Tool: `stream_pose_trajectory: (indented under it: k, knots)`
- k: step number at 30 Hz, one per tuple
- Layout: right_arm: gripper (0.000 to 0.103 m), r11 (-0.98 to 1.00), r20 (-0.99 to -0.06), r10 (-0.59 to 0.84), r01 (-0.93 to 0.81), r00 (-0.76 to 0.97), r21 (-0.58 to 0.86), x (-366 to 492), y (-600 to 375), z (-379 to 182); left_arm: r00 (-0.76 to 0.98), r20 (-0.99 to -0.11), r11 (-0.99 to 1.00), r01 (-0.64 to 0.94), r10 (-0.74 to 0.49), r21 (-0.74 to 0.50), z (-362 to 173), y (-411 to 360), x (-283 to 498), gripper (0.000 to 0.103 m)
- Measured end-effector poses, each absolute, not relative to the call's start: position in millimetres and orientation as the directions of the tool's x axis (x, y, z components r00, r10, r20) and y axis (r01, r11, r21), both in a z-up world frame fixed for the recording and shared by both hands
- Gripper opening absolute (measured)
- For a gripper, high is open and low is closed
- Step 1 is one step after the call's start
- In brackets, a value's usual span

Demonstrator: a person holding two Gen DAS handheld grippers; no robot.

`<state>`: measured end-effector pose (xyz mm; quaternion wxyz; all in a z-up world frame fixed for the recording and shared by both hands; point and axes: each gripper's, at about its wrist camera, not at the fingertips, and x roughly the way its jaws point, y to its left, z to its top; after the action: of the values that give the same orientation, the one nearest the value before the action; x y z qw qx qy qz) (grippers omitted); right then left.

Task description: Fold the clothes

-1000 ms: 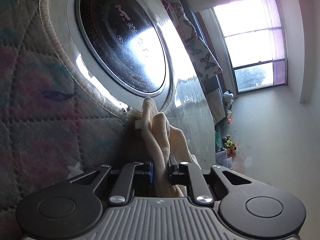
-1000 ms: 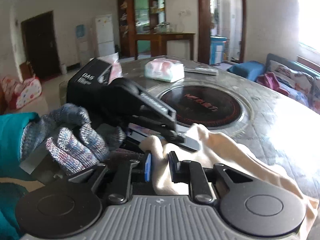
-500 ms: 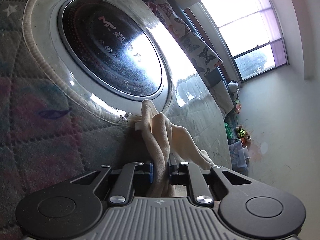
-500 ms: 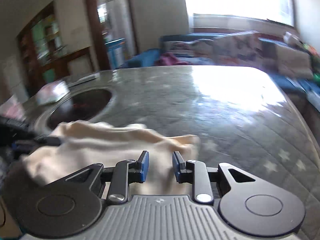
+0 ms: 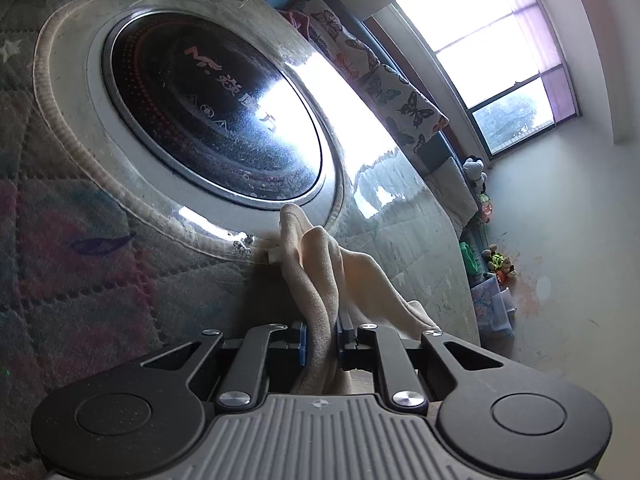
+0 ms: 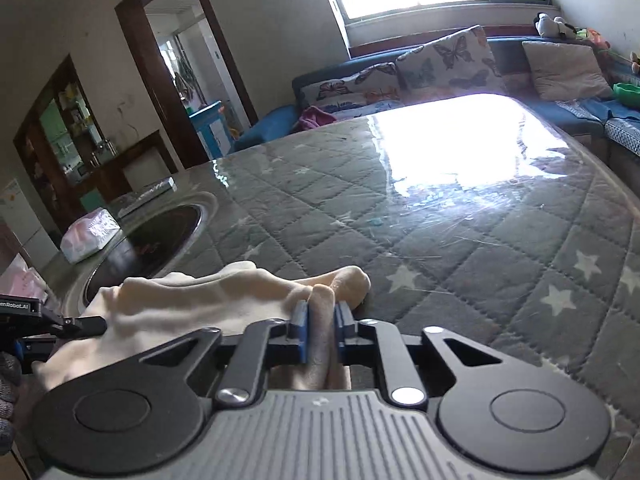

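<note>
**Both grippers pinch the cream garment ahead of a fold**

We hold a cream garment (image 6: 208, 304) low over the quilted, plastic-covered surface (image 6: 460, 240), one bunched edge in each tool. The right gripper (image 6: 321, 330) has its jaws clamped on a thick pinch of cloth that rises between the blue pads (image 6: 299, 330), with a rounded lump of fabric poking out just past the tips. The left gripper (image 5: 321, 338) likewise has its jaws closed on a folded ridge of the same garment (image 5: 316, 264), which stands up ahead of the tips and trails off to the right.

From the right wrist view, the cloth runs leftward from our right jaws to the left tool at the frame's edge, sagging and wrinkled between the two. It lies beside the round black cooktop (image 5: 208, 112) set into the surface, with a wrapped tissue pack (image 6: 90, 236) beyond.

As we judge it, the step in hand is spreading the garment before folding. Doing it well means drawing the two grips apart evenly until the slack goes, keeping both pinches firm, then laying the cloth flat on the open quilted area, away from the cooktop rim.
</note>
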<state>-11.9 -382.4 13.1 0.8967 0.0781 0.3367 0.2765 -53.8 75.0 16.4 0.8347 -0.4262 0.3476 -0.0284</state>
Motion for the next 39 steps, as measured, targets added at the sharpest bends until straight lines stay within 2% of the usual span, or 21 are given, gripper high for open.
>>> stream_pose_trajectory:
  k: [5, 11, 19, 27, 32, 39]
  knots:
    - [0.009, 0.834, -0.514, 0.551, -0.429, 0.657, 0.346, -25.1, -394.9, 27.7, 0.770, -0.540, 0.682, -0.194, -0.339, -0.705, 37.5, 62.1, -52.3, 0.014]
    - [0.009, 0.851, -0.451, 0.524, -0.416, 0.723, 0.321, -38.7, -413.1, 51.2, 0.775, -0.498, 0.722, -0.079, -0.389, -0.687, 64.0, 31.0, -34.9, 0.013]
    - [0.008, 0.911, -0.406, 0.403, -0.319, 0.820, 0.260, -38.3, -463.0, 78.0, 0.754, -0.458, 0.746, 0.065, -0.472, -0.663, 83.5, -30.0, -0.5, 0.013]
    - [0.008, 0.959, -0.410, 0.275, -0.215, 0.870, 0.187, -15.5, -511.0, 94.1, 0.707, -0.441, 0.735, 0.164, -0.552, -0.657, 89.2, -92.5, 40.0, 0.013]
    - [0.008, 0.977, -0.437, 0.205, -0.155, 0.876, 0.148, 7.7, -530.0, 90.6, 0.670, -0.462, 0.737, 0.192, -0.581, -0.648, 75.9, -121.7, 60.0, 0.013]
    - [0.008, 0.989, -0.528, 0.133, -0.081, 0.839, 0.120, 49.1, -535.7, 49.9, 0.633, -0.570, 0.811, 0.165, -0.524, -0.561, 39.3, -142.3, 78.9, 0.013]
